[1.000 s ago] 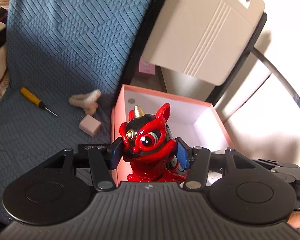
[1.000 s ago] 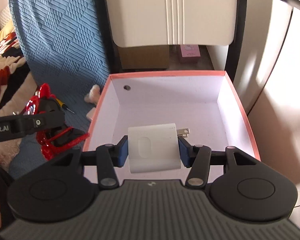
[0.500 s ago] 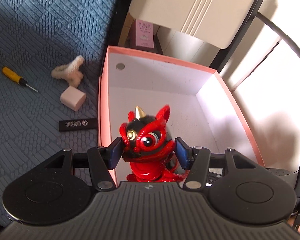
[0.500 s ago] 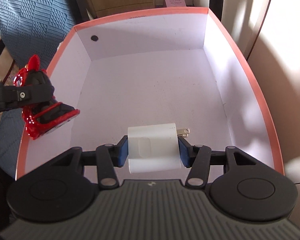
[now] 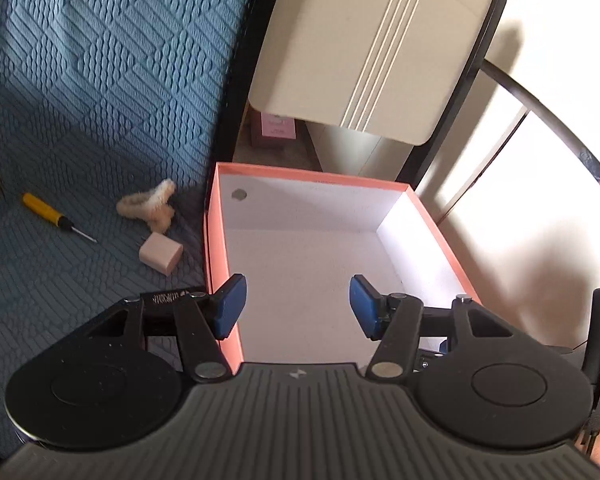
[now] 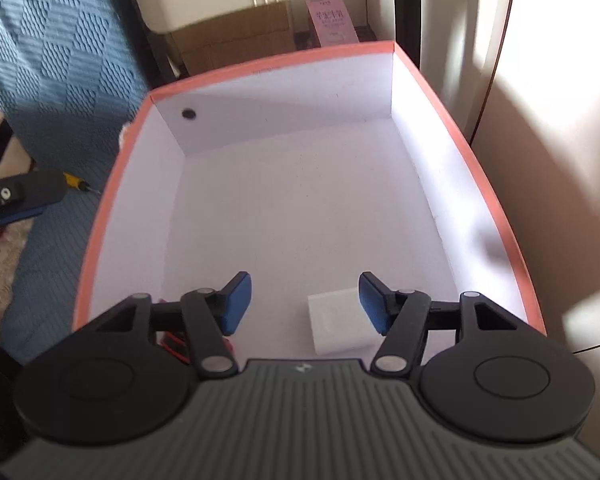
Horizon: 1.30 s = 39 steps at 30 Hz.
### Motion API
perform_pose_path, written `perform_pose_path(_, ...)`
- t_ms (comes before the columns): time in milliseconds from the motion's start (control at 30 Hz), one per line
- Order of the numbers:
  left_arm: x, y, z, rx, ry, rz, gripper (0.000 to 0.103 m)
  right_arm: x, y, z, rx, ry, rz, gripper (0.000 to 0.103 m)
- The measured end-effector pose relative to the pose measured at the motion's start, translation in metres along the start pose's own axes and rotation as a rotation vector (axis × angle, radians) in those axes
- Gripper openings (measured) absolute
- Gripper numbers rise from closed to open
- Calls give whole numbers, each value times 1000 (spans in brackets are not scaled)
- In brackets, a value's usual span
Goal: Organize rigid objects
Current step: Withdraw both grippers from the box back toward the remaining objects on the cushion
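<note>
The pink-rimmed box with a white inside stands beside the blue quilt. My left gripper hangs open above the box's near left wall, with nothing between its pads. In the right wrist view the box fills the frame. My right gripper is over its near end, its jaws opening. The white charger lies on the box floor under the right pad, untouched. A bit of the red figurine shows on the floor behind the left finger.
On the quilt lie a yellow screwdriver, a fuzzy cream clip, a pink block and a black bar. A beige panel and a pink carton stand behind the box.
Both grippers have let go: the red figurine has left the left gripper and the charger has dropped from the right one to the box floor. The left gripper has pulled back.
</note>
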State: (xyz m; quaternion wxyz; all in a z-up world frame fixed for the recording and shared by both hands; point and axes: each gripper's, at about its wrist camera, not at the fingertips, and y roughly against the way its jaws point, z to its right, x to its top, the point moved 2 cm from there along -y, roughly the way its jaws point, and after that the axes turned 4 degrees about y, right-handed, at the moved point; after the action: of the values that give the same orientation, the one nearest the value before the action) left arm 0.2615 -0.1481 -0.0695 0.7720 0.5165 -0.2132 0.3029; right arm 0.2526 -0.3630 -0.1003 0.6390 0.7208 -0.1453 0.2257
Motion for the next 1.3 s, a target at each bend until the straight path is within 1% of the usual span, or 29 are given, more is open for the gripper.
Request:
perform_pose_path(100,11,25,-1,-5,-17,54,62,10,23,-12,-5,14,52,62)
perform_pose_path(333,28,80,-13,-8,-33,161,63,31,74,-45,20,59,160,62)
perform_pose_path(400,30,96,-17,8,-48,199,64,34,87,-55,23,73,187,62)
perform_pose_path(500,30,119,-24,60,-86,252,64,34,101,-68,35,93,218,62)
perform_pose_path(600,29,138,-35,73,-98,280,64,31,111,-82,35,111,233,62)
perform_pose_path(733,24,154,-54,81,-97,298,64,26,121,-102,41,131,249,62)
perform_pose_path(900,15,159,-79,99,-99,288,64,19,126,-128,32,177,276,62)
perform_pose_path(1100,1,160,-108,107,-81,278,64,3,117,-159,56,211,274,62)
perform_pose_path(1300,-9,162,-135,116,-50,282,64,-17,101,-187,94,241,241,62)
